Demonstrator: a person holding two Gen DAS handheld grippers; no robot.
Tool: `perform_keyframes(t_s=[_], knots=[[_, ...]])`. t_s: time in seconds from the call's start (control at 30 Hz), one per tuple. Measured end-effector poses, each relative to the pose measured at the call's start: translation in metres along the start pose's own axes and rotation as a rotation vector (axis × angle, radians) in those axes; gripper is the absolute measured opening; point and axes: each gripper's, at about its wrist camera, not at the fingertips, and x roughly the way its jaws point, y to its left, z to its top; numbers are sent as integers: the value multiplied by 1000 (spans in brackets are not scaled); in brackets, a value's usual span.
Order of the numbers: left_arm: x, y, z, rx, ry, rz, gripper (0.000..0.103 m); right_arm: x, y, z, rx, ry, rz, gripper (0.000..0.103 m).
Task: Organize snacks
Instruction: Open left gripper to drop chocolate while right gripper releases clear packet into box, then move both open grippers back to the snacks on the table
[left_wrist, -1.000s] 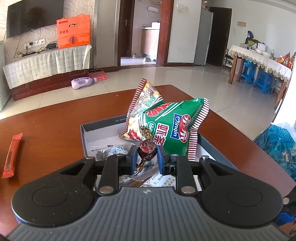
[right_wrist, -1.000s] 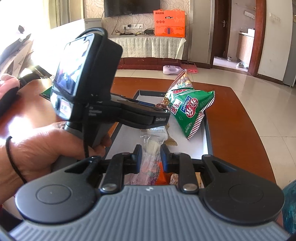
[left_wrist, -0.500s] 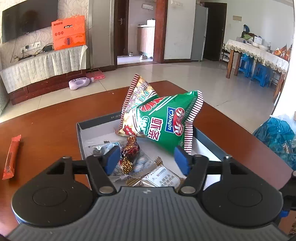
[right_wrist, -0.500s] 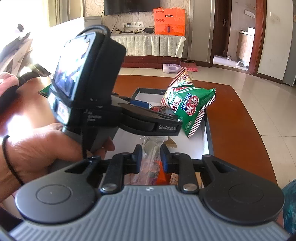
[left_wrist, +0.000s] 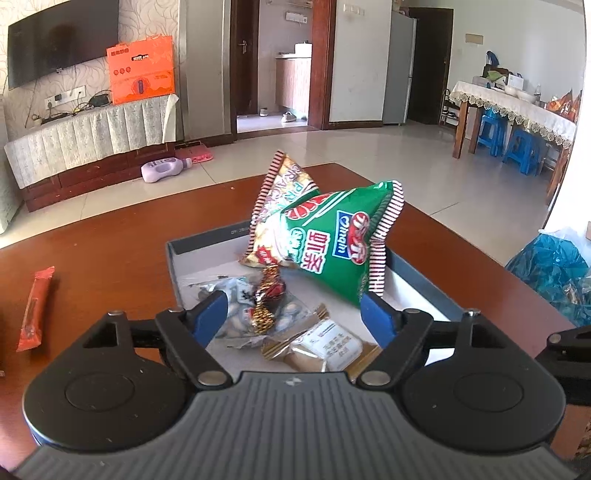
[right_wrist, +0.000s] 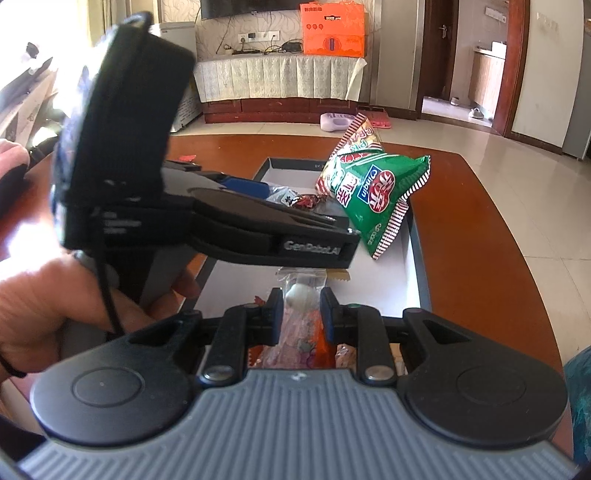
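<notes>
Between your left gripper's (left_wrist: 293, 314) blue pads, which are opening, the foil-wrapped candy (left_wrist: 266, 295) sits in the box (left_wrist: 424, 291), touching neither pad, its long axis running away from you. Your right gripper (right_wrist: 302, 308) is nearly closed on a clear packet (right_wrist: 301, 295), low and near. Off left, well apart, lies the orange bar (left_wrist: 35, 308). Hidden: the packet's lower end and the box's near wall.
</notes>
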Motion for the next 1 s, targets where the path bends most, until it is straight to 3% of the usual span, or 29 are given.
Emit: perform_keyframes(t_s=[0.1,0.17,0.33,0.5,0.7,0.9,1.0], knots=[[-5,6,-2,-12,1,4,83,2,-4,-1,29,9,8,27],[-9,11,-2,-18,-3,11,83,0,-6,-1,44,-7,0,40],[-22,24,-3,-36,-24,41,84,-8,-13,3,138,-67,10,50],[-45,43,-3,-55,-74,125,88,-7,-2,7,136,-82,24,51],[-77,94,-5,-135,-136,363,98,-8,18,15,124,-122,60,51],[-101,157,-16,-177,-168,715,102,1,47,19,86,-144,117,51],[-98,185,-23,-171,-134,791,102,10,62,19,66,-142,144,51]])
